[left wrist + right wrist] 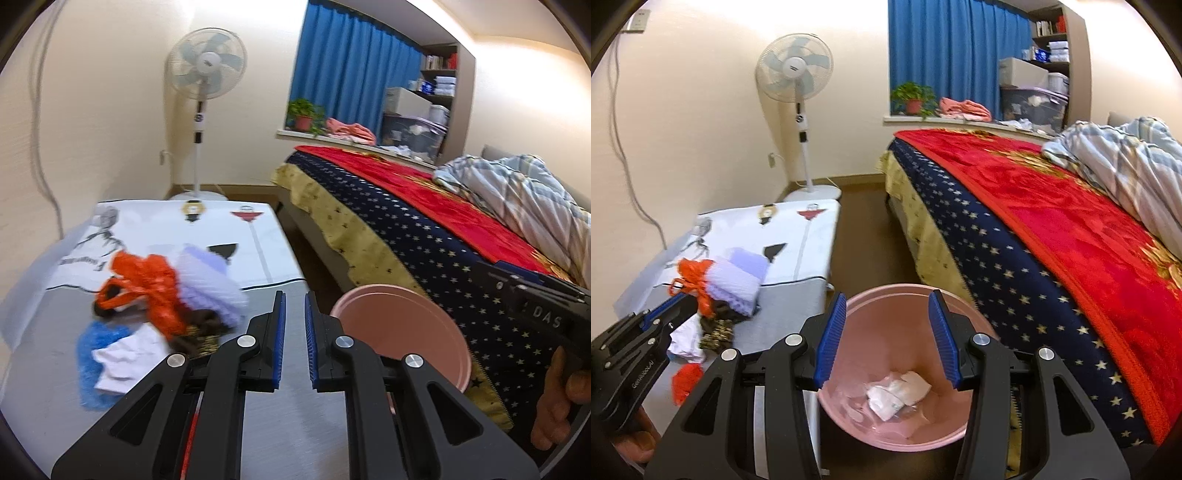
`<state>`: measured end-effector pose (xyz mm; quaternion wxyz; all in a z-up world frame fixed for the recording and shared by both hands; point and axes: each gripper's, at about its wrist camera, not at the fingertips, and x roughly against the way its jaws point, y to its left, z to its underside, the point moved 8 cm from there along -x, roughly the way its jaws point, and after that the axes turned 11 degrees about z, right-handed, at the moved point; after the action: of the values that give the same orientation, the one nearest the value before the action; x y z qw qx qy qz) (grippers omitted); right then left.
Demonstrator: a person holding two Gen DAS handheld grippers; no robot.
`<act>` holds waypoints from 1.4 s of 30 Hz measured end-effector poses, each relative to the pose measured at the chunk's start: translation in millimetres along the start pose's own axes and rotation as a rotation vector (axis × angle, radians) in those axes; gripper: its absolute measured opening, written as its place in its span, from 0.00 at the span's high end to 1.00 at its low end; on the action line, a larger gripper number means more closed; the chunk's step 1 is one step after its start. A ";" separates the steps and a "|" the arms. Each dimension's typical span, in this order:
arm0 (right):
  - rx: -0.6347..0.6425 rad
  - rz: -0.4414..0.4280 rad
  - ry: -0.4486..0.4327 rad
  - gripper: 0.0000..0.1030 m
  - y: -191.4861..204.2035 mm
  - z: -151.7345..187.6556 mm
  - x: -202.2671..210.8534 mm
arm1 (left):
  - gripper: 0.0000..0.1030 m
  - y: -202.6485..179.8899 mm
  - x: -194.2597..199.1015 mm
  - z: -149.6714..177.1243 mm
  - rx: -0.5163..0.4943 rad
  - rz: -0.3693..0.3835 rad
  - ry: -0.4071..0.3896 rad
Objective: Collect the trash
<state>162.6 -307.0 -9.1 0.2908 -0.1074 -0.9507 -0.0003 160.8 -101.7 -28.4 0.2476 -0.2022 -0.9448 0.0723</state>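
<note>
A pile of trash lies on the low table (295,387): an orange plastic bag (147,284), lilac foam netting (210,280), blue netting (88,354), white paper (118,362) and a brown wrapper (199,332). My left gripper (294,314) hovers just right of the pile, jaws a small gap apart and empty. A pink bin (905,369) stands on the floor between table and bed, with crumpled white paper (897,391) inside. My right gripper (888,317) is open and empty above the bin. The left gripper (665,314) shows at the pile in the right wrist view.
A bed (1052,240) with a red and star-patterned blanket runs along the right. A standing fan (203,74) is at the far wall beyond the table. The pink bin's rim (424,306) shows right of the left gripper. A narrow strip of floor (864,240) separates table and bed.
</note>
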 end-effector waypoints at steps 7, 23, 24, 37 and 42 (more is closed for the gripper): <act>0.014 -0.111 -0.023 0.55 49.0 3.2 6.0 | 0.89 42.2 18.1 9.4 0.081 -0.094 -0.002; 0.062 -0.326 0.043 0.55 155.0 30.7 -19.8 | 0.63 128.0 31.1 38.5 0.234 -0.319 0.019; 0.068 -0.334 0.051 0.55 160.2 32.5 -22.8 | 0.59 131.7 29.6 40.1 0.241 -0.325 0.025; 0.100 -0.428 0.204 0.55 212.1 63.0 -57.9 | 0.49 164.7 11.3 67.2 0.372 -0.332 0.099; 0.121 -0.437 0.267 0.55 224.4 77.2 -70.3 | 0.49 170.3 3.9 75.6 0.405 -0.317 0.123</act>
<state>222.6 -97.3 -126.0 0.4125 0.1192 -0.9029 -0.0207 179.0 51.8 -132.5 0.3482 -0.0017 -0.9141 0.2077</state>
